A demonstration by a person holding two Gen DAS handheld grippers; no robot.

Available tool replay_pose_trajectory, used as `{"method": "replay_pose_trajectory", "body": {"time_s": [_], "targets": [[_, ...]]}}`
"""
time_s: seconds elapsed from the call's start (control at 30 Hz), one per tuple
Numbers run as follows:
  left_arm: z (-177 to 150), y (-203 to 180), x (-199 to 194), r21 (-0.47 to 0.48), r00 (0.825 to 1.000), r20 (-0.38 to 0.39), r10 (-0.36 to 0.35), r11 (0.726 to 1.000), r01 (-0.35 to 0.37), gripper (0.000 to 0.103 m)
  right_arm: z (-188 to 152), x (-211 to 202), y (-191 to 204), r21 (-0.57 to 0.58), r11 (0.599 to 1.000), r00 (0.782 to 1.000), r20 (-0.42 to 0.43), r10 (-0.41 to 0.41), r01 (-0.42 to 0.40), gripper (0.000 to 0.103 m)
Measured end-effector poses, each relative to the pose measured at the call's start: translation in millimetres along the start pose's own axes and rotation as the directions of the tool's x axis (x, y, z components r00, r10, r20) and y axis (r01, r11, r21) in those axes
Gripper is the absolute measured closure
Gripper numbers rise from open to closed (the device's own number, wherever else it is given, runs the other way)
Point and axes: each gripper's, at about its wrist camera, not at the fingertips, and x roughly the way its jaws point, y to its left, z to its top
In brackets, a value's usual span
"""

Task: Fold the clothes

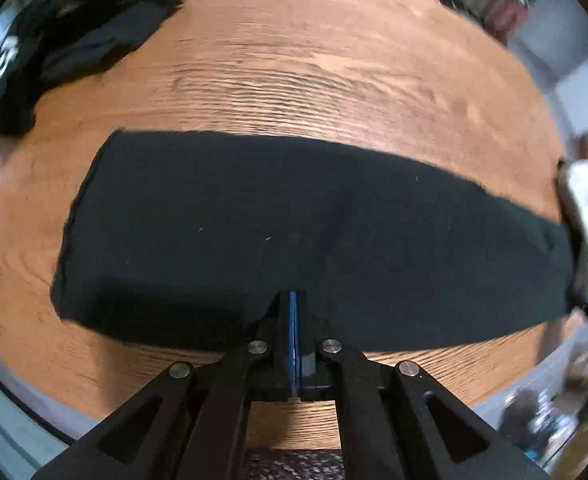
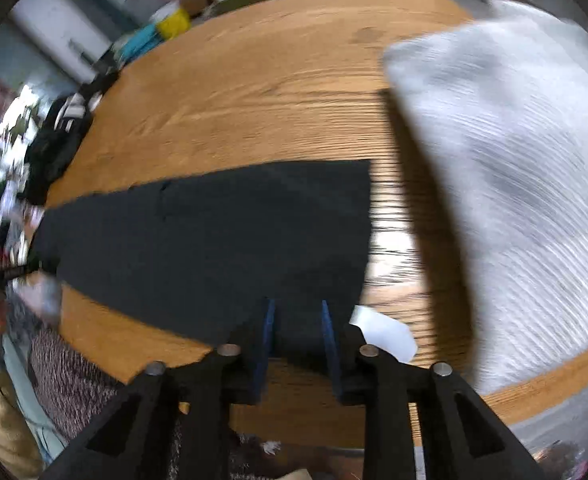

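Two grippers point down at a wooden bench (image 1: 333, 60). The left gripper (image 1: 295, 300) has its blue pads pressed flat together, the tips at the near edge of a folded black garment (image 1: 274, 220); whether cloth is pinched between them cannot be told. The right gripper (image 2: 297, 316) stands with its jaws apart, a gap between the pads, over the garment's near right corner, not pressing on it. The garment lies flat as a long dark band across the bench. Just right of it lies a small white tag (image 2: 385, 332), and further right a blurred white cloth (image 2: 513, 180). At the far left edge sits a heap of black clothes (image 1: 74, 40).
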Motion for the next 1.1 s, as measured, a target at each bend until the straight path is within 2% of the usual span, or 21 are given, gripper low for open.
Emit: {"method": "replay_pose_trajectory", "body": {"time_s": [0.03, 0.07, 0.1, 0.13, 0.17, 0.2, 0.3, 0.4, 0.53, 0.6, 0.67, 0.73, 0.8, 0.97, 1.0, 1.1], "targets": [[-3, -6, -7, -0.001, 0.998, 0.024, 0.057, 0.998, -0.057, 0.102, -3, -8, 7, -0.023, 0.999, 0.998, 0.036, -0.043, 0.043, 0.078], [-7, -16, -15, 0.001, 0.991, 0.055, 0.118, 0.993, -0.119, 0.102, -7, -16, 13, -0.044, 0.995, 0.994, 0.073, -0.084, 0.088, 0.068], [-11, -27, -22, 0.006, 0.987, 0.077, 0.139, 0.99, -0.14, 0.102, -11, -25, 24, -0.069, 0.99, 0.987, 0.113, -0.116, 0.124, 0.064], [-15, -39, -28, 0.015, 0.986, 0.093, 0.14, 0.99, -0.142, 0.102, -16, -34, 36, -0.096, 0.983, 0.978, 0.154, -0.14, 0.156, 0.056], [-20, -53, -33, 0.036, 0.991, 0.092, 0.093, 0.995, -0.096, 0.102, -20, -42, 49, -0.121, 0.974, 0.967, 0.196, -0.163, 0.189, 0.051], [-23, -67, -35, 0.064, 0.995, 0.081, 0.059, 0.996, -0.064, 0.102, -24, -49, 59, -0.132, 0.974, 0.965, 0.215, -0.152, 0.183, 0.048], [-43, -104, -40, 0.159, 0.998, 0.058, 0.031, 0.986, -0.04, 0.102, -35, -62, 80, -0.14, 0.984, 0.969, 0.233, -0.078, 0.112, 0.036], [-60, -119, -56, 0.166, 0.991, 0.126, 0.044, 0.984, -0.064, 0.102, -46, -74, 92, -0.13, 0.984, 0.954, 0.288, -0.082, 0.124, 0.022], [-78, -119, -75, 0.063, 0.974, 0.208, 0.086, 0.993, -0.101, 0.101, -56, -90, 104, -0.082, 0.991, 0.939, 0.335, -0.072, 0.105, 0.021], [-88, -113, -87, -0.005, 0.953, 0.277, 0.124, 0.992, -0.128, 0.101, -58, -100, 115, -0.101, 0.991, 0.934, 0.353, -0.052, 0.093, 0.02], [-101, -113, -98, -0.073, 0.922, 0.353, 0.157, 0.987, -0.141, 0.101, -64, -107, 119, -0.113, 0.991, 0.931, 0.365, -0.027, 0.073, 0.019], [-101, -111, -91, -0.111, 0.908, 0.383, 0.173, 0.984, -0.14, 0.101, -61, -97, 123, -0.102, 0.994, 0.936, 0.352, 0.008, 0.03, 0.019], [-103, -119, -82, -0.098, 0.905, 0.392, 0.165, 0.986, -0.138, 0.101, -58, -86, 116, -0.072, 0.997, 0.942, 0.333, 0.036, -0.013, 0.019], [-100, -150, -45, 0.003, 0.917, 0.374, 0.141, 0.988, -0.153, 0.101, -57, -52, 48, 0.123, 0.988, 0.964, 0.257, 0.061, -0.095, 0.02], [-100, -158, -38, 0.035, 0.915, 0.377, 0.143, 0.985, -0.168, 0.101, -56, -43, 32, 0.175, 0.978, 0.969, 0.237, 0.074, -0.117, 0.02], [-99, -186, -26, 0.141, 0.894, 0.412, 0.174, 0.958, -0.251, 0.101, -57, -25, -3, 0.279, 0.946, 0.973, 0.206, 0.107, -0.164, 0.024]]}}
